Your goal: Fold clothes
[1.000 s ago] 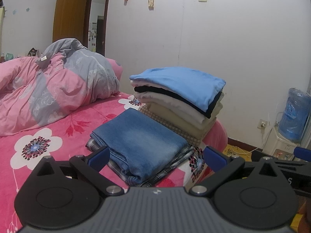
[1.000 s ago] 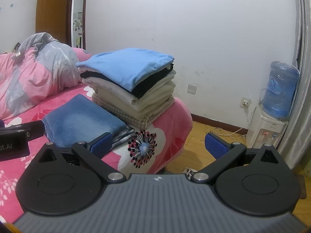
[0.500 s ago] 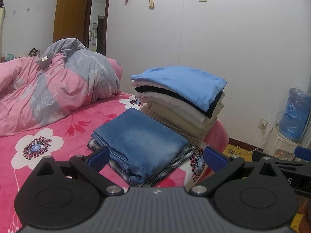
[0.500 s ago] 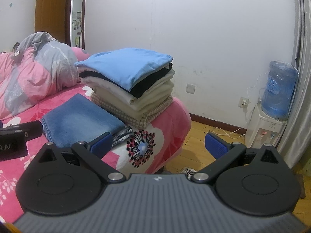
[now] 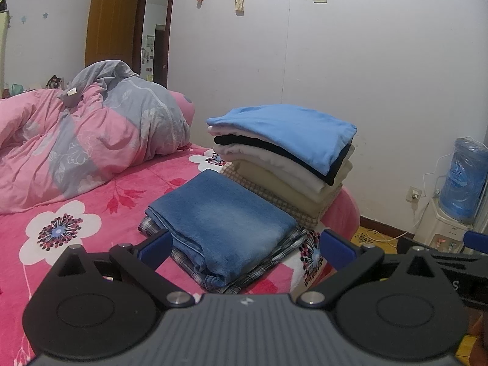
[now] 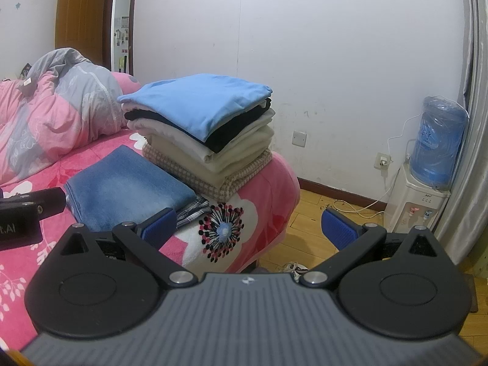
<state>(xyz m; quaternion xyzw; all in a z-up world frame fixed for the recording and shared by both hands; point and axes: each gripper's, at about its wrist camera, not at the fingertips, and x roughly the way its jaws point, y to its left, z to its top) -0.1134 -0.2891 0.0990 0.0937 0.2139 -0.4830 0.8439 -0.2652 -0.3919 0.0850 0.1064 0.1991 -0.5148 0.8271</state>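
1. plaid garment lies mostly hidden under the folded jeans on the bed.
2. jeans' long side runs toward the stack of folded clothes (just beside).
3. left gripper and right gripper both gape wide, empty.
4. only the right view shows the floor.

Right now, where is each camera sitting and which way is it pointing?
Left wrist: on the left gripper, over the bed, facing the folded jeans; its open fingers show.
Right wrist: on the right gripper, at the bed's corner, facing floor and water dispenser; open fingers show.
Shared: the clothes stack and jeans.
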